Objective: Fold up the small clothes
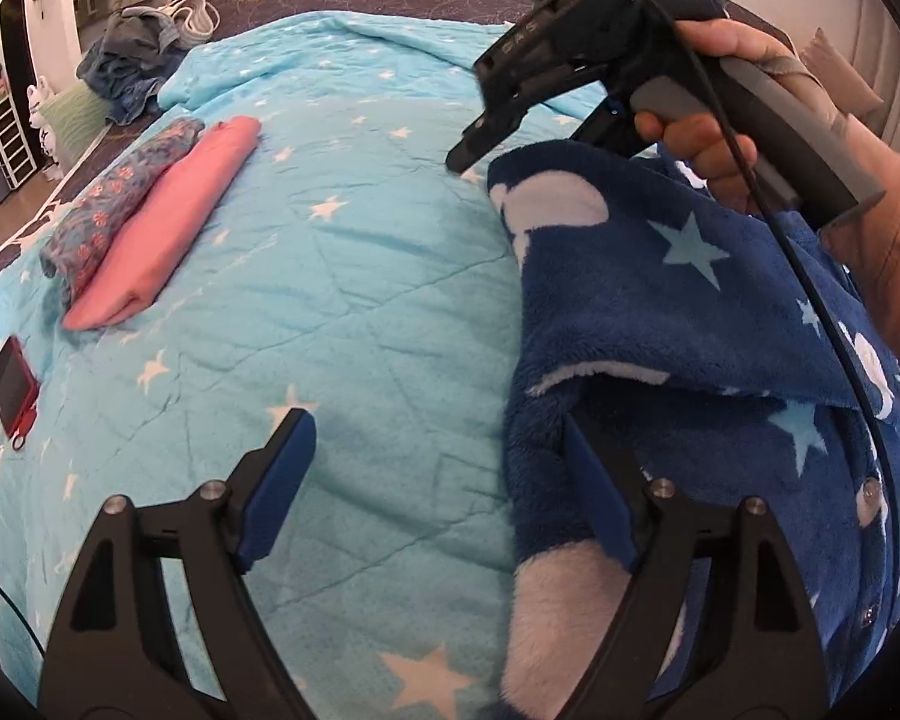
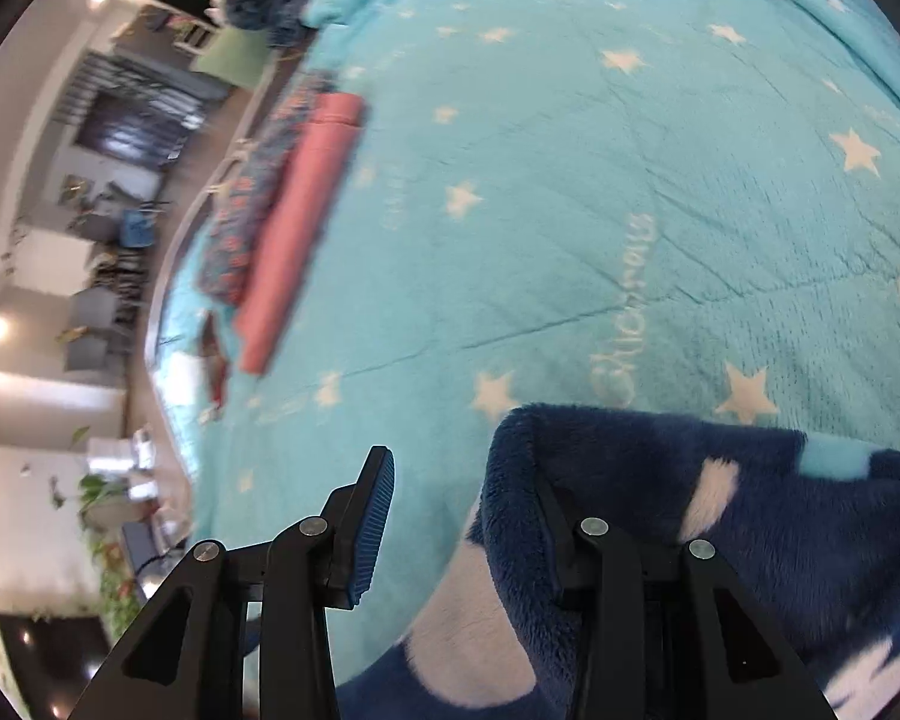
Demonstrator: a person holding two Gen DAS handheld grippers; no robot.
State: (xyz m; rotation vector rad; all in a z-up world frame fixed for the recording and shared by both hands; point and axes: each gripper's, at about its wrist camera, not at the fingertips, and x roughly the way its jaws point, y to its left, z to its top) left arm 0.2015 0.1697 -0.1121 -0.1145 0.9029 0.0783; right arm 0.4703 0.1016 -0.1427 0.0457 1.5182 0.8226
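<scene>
A dark blue fleece garment [image 1: 690, 312] with white and pale blue stars lies bunched on the right of the cyan star blanket [image 1: 342, 300]. My left gripper [image 1: 438, 480] is open. The fleece's edge lies against its right finger, and its left pad [image 1: 276, 480] stands clear over the blanket. A hand holds my right gripper [image 1: 474, 144] above the fleece's far corner. In the right wrist view the fleece [image 2: 750, 540] drapes over the right finger of my right gripper [image 2: 462, 486]. The left pad [image 2: 372, 534] is apart from the cloth, so that gripper is open.
A folded pink cloth [image 1: 168, 228] and a folded floral cloth [image 1: 120, 186] lie side by side at the blanket's left. A red phone [image 1: 12, 390] sits near the left edge. A heap of denim clothes [image 1: 132, 66] is at the far left corner.
</scene>
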